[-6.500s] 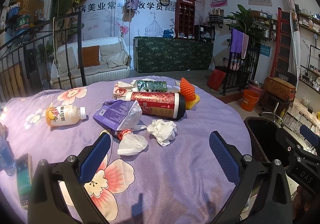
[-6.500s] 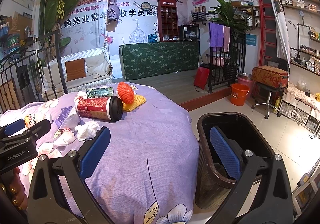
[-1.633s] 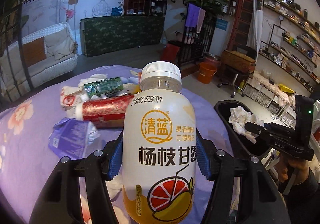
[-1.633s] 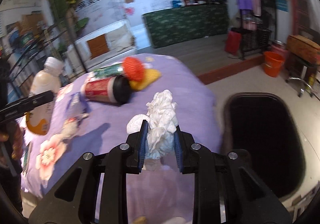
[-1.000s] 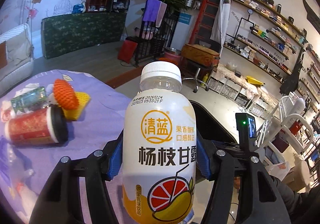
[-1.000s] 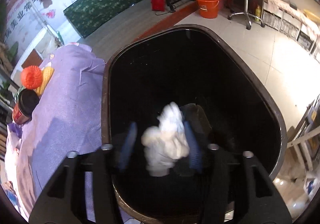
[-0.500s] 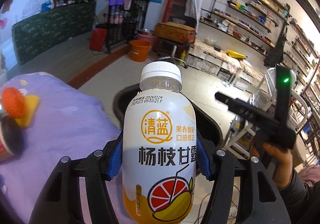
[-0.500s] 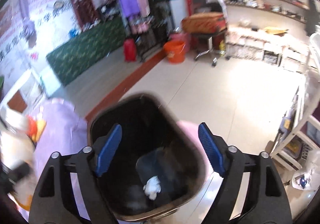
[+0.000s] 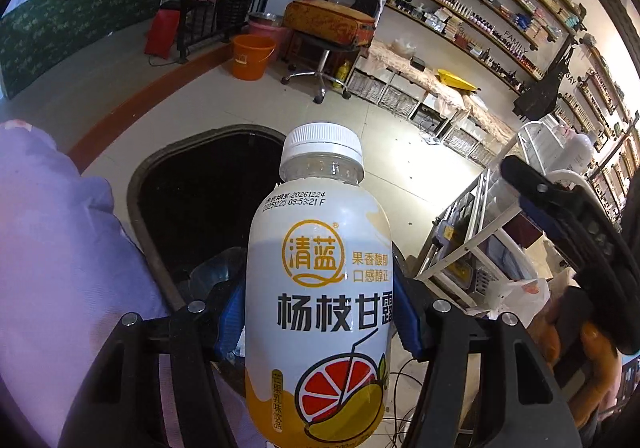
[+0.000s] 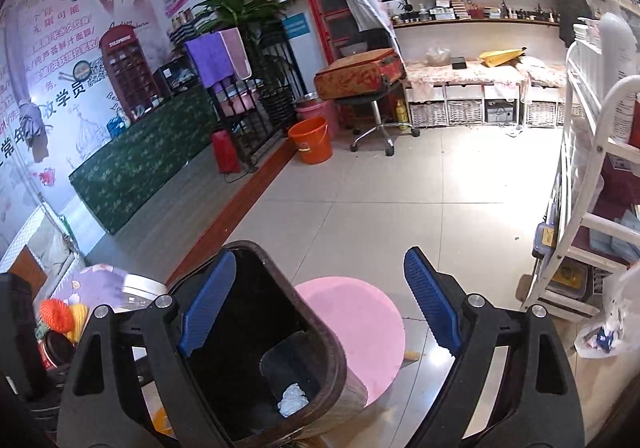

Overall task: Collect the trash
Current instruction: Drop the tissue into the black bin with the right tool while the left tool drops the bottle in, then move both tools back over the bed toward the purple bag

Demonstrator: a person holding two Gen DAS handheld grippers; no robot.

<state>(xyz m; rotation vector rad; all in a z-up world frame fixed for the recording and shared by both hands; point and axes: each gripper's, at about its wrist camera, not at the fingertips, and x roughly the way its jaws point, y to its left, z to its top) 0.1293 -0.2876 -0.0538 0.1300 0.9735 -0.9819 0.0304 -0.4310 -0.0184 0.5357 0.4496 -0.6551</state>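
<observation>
Gripping the juice bottle (image 9: 320, 288) upright in my left gripper (image 9: 320, 312), blue pads pressed on both sides of its label, white cap up, above the near rim of the dark trash bin (image 9: 176, 184) beside the purple tablecloth (image 9: 60, 248). My right gripper (image 10: 316, 308) is opening wide, nothing between its fingers. Crumpled tissue (image 10: 293, 400) lies at the bin's bottom.

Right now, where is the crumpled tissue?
In the right wrist view, the tissue lies at the bottom of the dark bin, low centre, left of the pink stool.
</observation>
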